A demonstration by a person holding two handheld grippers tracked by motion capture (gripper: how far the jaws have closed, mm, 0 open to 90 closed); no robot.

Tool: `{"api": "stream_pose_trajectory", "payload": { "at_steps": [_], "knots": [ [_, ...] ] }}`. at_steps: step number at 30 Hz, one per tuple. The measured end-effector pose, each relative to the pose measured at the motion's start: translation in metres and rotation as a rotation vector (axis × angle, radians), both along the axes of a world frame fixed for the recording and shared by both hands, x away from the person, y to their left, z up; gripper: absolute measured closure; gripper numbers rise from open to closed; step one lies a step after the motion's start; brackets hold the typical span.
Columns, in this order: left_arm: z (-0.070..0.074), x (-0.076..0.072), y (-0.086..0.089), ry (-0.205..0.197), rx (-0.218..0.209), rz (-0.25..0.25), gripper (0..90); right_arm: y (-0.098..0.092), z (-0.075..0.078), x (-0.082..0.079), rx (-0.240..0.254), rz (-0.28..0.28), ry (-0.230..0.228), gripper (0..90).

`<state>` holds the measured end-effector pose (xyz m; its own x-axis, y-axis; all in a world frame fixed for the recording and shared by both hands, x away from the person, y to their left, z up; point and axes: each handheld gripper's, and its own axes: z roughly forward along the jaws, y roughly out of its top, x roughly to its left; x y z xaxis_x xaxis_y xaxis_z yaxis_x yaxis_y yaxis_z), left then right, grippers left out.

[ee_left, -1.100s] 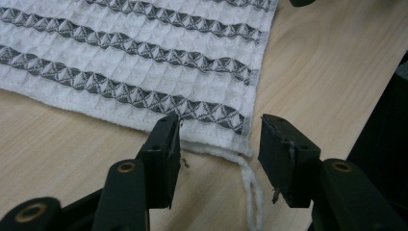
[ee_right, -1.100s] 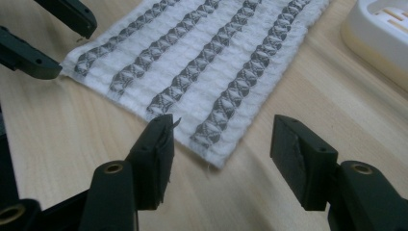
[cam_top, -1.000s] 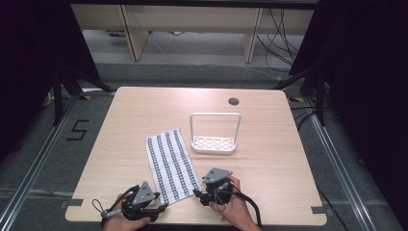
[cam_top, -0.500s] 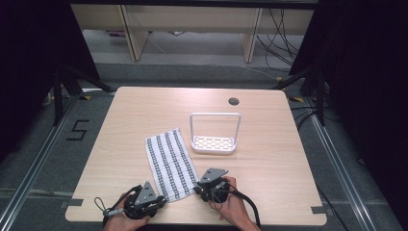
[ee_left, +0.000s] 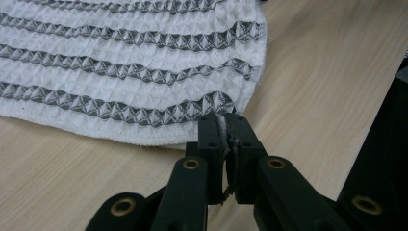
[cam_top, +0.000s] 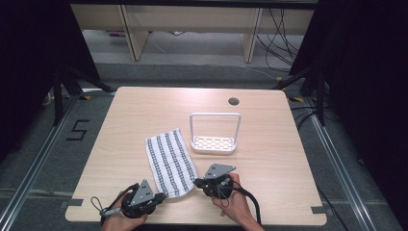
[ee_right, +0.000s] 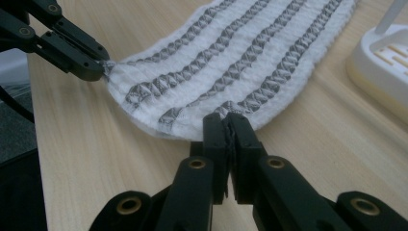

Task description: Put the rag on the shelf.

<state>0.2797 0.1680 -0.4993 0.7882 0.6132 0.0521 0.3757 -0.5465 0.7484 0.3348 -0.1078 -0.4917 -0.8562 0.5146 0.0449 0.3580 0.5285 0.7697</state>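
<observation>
While tongs [cam_top: 163, 195] pinch towel [cam_top: 169, 160], hands low.

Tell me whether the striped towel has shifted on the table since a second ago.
No. The striped towel lies as before beside the white rack; both grippers have just closed on its near corners.

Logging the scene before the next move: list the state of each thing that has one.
Striped towel: flat on the table, both near corners pinched.
Left gripper: shut on the towel's corner.
Right gripper: shut on the towel's other near corner.
White rack: upright, empty, apart from the towel.
</observation>
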Motion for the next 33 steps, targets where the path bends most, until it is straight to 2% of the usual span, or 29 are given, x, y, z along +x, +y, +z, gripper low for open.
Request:
{"api": "stream_pose_trajectory", "payload": {
  "at_steps": [1, 2, 3, 5, 6, 7, 8, 10, 11, 12, 13, 14, 16, 17, 18, 20, 21, 23, 25, 26, 27, 28, 29, 30, 32, 33],
  "knots": [
    [0.003, 0.000, 0.001, -0.007, -0.005, -0.011, 85.2, 0.001, 0.002, -0.001, 0.005, -0.002, 0.009, 87.8],
    [0.006, -0.001, 0.001, -0.003, -0.032, 0.000, 85.3, 0.001, 0.005, -0.001, 0.010, 0.001, -0.006, 88.0],
    [0.012, -0.001, 0.004, -0.014, -0.049, -0.003, 85.3, 0.002, 0.006, -0.002, 0.018, -0.003, 0.000, 88.0],
    [0.016, 0.000, 0.006, -0.022, -0.040, -0.006, 85.1, 0.002, 0.009, -0.001, 0.021, 0.002, -0.006, 88.0],
    [0.022, 0.001, 0.007, -0.035, -0.096, -0.001, 85.1, 0.003, 0.015, 0.001, 0.035, -0.003, -0.016, 88.1],
    [0.026, 0.001, 0.010, -0.036, -0.079, -0.010, 85.1, 0.003, 0.017, 0.003, 0.039, 0.002, -0.037, 88.1],
    [0.029, 0.002, 0.011, -0.049, -0.095, -0.009, 85.1, 0.004, 0.020, 0.004, 0.048, 0.004, -0.032, 88.2],
    [0.037, 0.004, 0.016, -0.037, -0.102, -0.007, 85.1, 0.005, 0.027, 0.003, 0.064, -0.005, -0.030, 88.2],
    [0.040, 0.005, 0.017, -0.035, -0.127, -0.010, 85.1, 0.006, 0.031, 0.005, 0.072, 0.006, -0.056, 88.2],
    [0.040, 0.005, 0.017, -0.035, -0.127, -0.010, 85.1, 0.006, 0.031, 0.005, 0.072, 0.006, -0.056, 88.2],
    [0.047, 0.006, 0.018, -0.035, -0.145, -0.004, 85.1, 0.006, 0.035, 0.005, 0.080, 0.003, -0.070, 88.3],
    [0.051, 0.007, 0.019, -0.034, -0.146, -0.012, 85.1, 0.007, 0.043, 0.006, 0.087, 0.014, -0.085, 88.3],
    [0.068, 0.010, 0.022, -0.049, -0.143, -0.026, 85.1, 0.008, 0.059, 0.007, 0.107, 0.013, -0.111, 88.5],
    [0.074, 0.011, 0.023, -0.062, -0.146, -0.024, 85.1, 0.009, 0.065, 0.008, 0.119, 0.016, -0.106, 88.4],
    [0.081, 0.012, 0.024, -0.062, -0.147, -0.025, 85.1, 0.009, 0.071, 0.009, 0.125, 0.014, -0.139, 88.5],
    [0.094, 0.015, 0.025, -0.073, -0.159, -0.032, 85.1, 0.010, 0.085, 0.009, 0.124, 0.012, -0.144, 88.5],
    [0.094, 0.015, 0.025, -0.073, -0.159, -0.032, 85.1, 0.011, 0.091, 0.011, 0.129, 0.025, -0.174, 88.5],
    [0.115, 0.018, 0.026, -0.087, -0.185, -0.049, 85.2, 0.012, 0.105, 0.011, 0.148, 0.026, -0.180, 88.6],
    [0.134, 0.020, 0.026, -0.105, -0.196, -0.062, 85.2, 0.011, 0.119, 0.011, 0.165, 0.027, -0.221, 88.6],
    [0.140, 0.020, 0.025, -0.106, -0.203, -0.064, 85.2, 0.010, 0.128, 0.010, 0.173, 0.033, -0.234, 88.6],
    [0.140, 0.020, 0.025, -0.106, -0.203, -0.064, 85.2, 0.010, 0.133, 0.009, 0.177, 0.030, -0.245, 88.7],
    [0.150, 0.020, 0.024, -0.113, -0.209, -0.079, 85.2, 0.010, 0.133, 0.009, 0.177, 0.030, -0.245, 88.7],
    [0.158, 0.020, 0.023, -0.120, -0.212, -0.087, 85.2, 0.006, 0.148, 0.005, 0.194, 0.026, -0.259, 88.7],
    [0.169, 0.020, 0.020, -0.133, -0.220, -0.102, 85.2, 0.004, 0.153, 0.004, 0.202, 0.032, -0.272, 88.7],
    [0.180, 0.020, 0.018, -0.152, -0.223, -0.114, 85.2, -0.001, 0.162, 0.002, 0.206, 0.029, -0.288, 88.7],
    [0.180, 0.020, 0.018, -0.152, -0.223, -0.114, 85.2, -0.004, 0.165, 0.000, 0.214, 0.024, -0.305, 88.7]
  ]
}}
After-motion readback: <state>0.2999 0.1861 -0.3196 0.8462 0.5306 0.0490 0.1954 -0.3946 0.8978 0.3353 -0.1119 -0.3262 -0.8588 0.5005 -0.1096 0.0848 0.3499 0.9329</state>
